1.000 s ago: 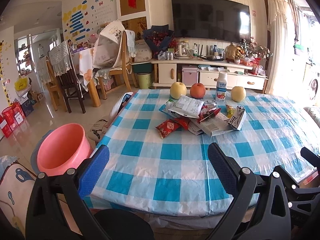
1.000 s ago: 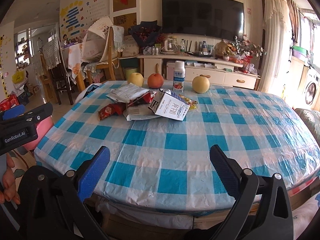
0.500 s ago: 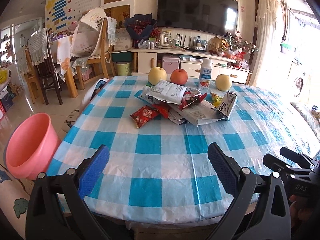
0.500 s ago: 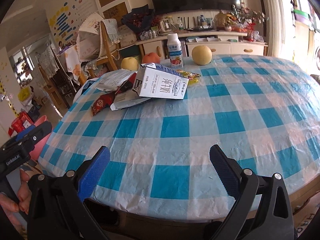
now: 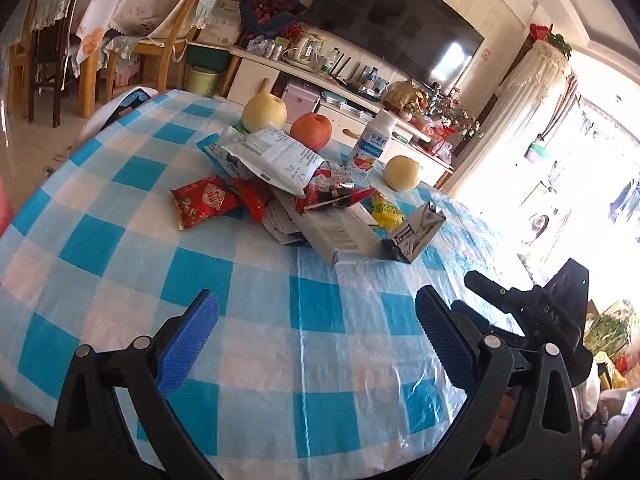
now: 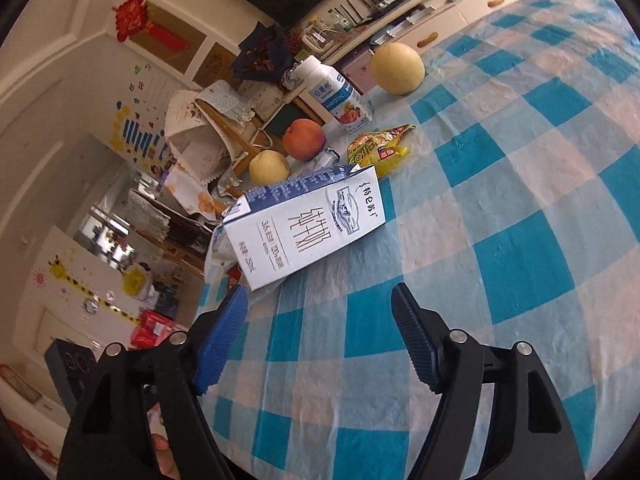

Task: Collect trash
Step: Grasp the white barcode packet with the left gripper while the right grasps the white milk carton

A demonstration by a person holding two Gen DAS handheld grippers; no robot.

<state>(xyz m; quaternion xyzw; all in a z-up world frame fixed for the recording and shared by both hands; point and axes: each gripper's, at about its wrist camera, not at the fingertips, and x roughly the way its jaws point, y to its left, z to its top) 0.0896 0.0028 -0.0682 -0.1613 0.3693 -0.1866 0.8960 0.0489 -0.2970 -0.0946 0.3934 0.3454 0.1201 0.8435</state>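
Milk carton lying on checked tablecloth, right gripper fingers wide, left gripper fingers wide

Upper centre: large black flat television on a cream wall above a long white low cabinet. Upper left: wooden dining chairs. Right edge: bright sunlit window.

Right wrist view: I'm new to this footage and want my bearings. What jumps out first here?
The white-and-blue milk carton lies on its side on the blue-checked tablecloth, just ahead of the open right gripper. Behind it sit a yellow snack wrapper, a red apple, two pale pears and an upright yogurt bottle.
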